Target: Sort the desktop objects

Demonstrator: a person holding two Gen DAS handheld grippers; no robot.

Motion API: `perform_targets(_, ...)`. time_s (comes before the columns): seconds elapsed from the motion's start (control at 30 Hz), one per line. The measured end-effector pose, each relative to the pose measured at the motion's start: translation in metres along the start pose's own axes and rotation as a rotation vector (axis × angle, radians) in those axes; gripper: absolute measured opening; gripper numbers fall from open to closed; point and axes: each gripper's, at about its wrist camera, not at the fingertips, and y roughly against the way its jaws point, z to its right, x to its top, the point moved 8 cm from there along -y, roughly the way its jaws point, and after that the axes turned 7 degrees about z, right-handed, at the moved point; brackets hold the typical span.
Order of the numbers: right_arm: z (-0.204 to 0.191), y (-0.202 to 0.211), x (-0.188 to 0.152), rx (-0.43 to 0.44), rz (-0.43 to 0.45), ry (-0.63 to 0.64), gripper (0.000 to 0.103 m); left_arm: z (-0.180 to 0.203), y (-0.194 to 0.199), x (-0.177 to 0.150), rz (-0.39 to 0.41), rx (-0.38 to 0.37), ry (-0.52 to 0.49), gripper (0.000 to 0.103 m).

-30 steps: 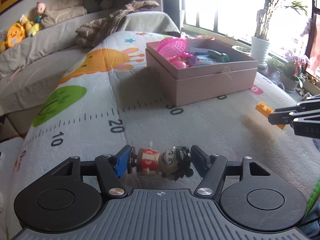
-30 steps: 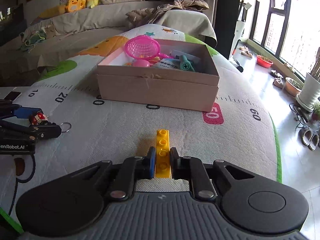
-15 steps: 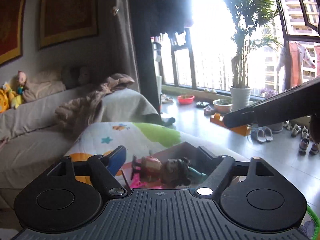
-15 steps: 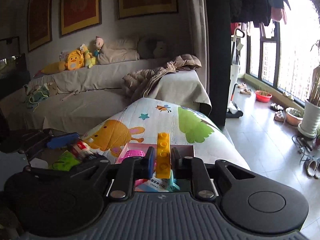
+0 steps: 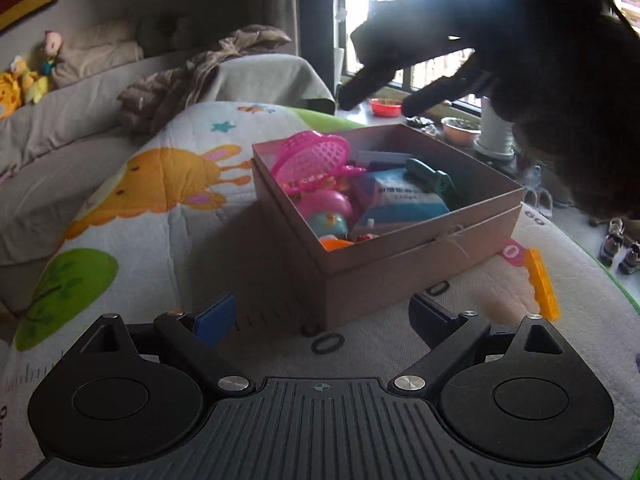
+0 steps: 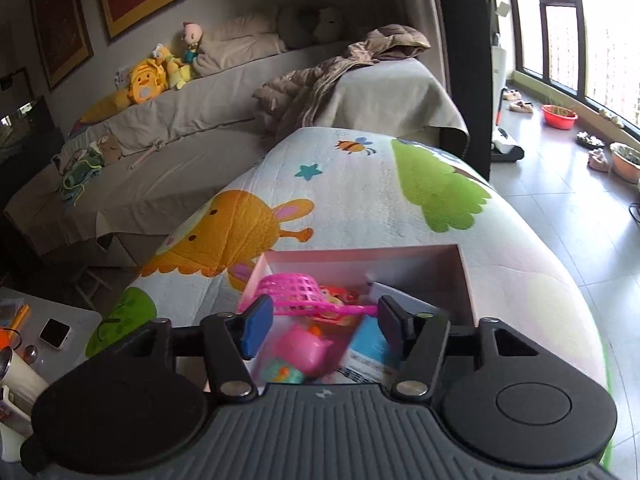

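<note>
A pink cardboard box sits on the printed play mat, filled with toys: a pink net scoop, a teal clip and a blue packet. My left gripper is open and empty, just in front of the box's near corner. A yellow-orange brick lies on the mat to the right of the box. My right gripper is open and empty, hovering over the box and its pink scoop. It shows as a dark shape above the box in the left wrist view.
A covered sofa with plush toys and a brown jacket stands behind the mat. A low side table with a cup and small items is at the left. Plant pots and shoes sit on the floor by the window.
Both grippers have opened. The doll figure has left my left gripper and the yellow brick has left my right one; the brick now lies on the mat right of the box.
</note>
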Motion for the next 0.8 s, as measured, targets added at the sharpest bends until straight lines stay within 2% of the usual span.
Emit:
perform_targets(0.13,-0.022,-0.051,0.002,0.037,-0.104,0.015,0.066,-0.004,0.006,-0.006,-0.004,-0.005,0.032,0.099)
perform_targets(0.2,-0.026,-0.069,0.001,0.003,-0.121,0.039,0.066,-0.005,0.006,-0.009,-0.009,-0.008,0.05,0.099)
perform_targets(0.23,-0.029,-0.078,-0.001,-0.012,-0.128,0.063,0.065,-0.006,0.005,-0.011,-0.014,-0.009,0.055,0.1)
perform_targets(0.27,-0.031,-0.085,-0.004,-0.007,-0.145,0.073,0.057,-0.007,0.006,-0.012,-0.017,-0.007,0.059,0.1)
perform_targets(0.3,-0.032,-0.087,-0.007,-0.006,-0.153,0.076,0.057,-0.008,0.006,-0.014,-0.019,-0.003,0.064,0.1)
perform_targets(0.43,-0.031,-0.064,-0.028,0.028,-0.158,0.156,0.056,-0.016,0.009,-0.02,-0.036,0.018,0.092,0.1)
perform_targets(0.57,-0.019,-0.036,-0.051,0.024,-0.175,0.168,0.056,-0.018,0.004,-0.026,-0.065,0.032,0.113,0.1)
perform_targets(0.7,-0.008,0.012,-0.052,-0.006,-0.091,0.182,0.057,-0.016,0.006,-0.028,-0.071,0.044,0.112,0.101)
perform_targets(0.8,0.008,0.063,-0.057,-0.025,-0.012,0.145,0.057,-0.014,0.014,-0.029,-0.073,0.042,0.121,0.101)
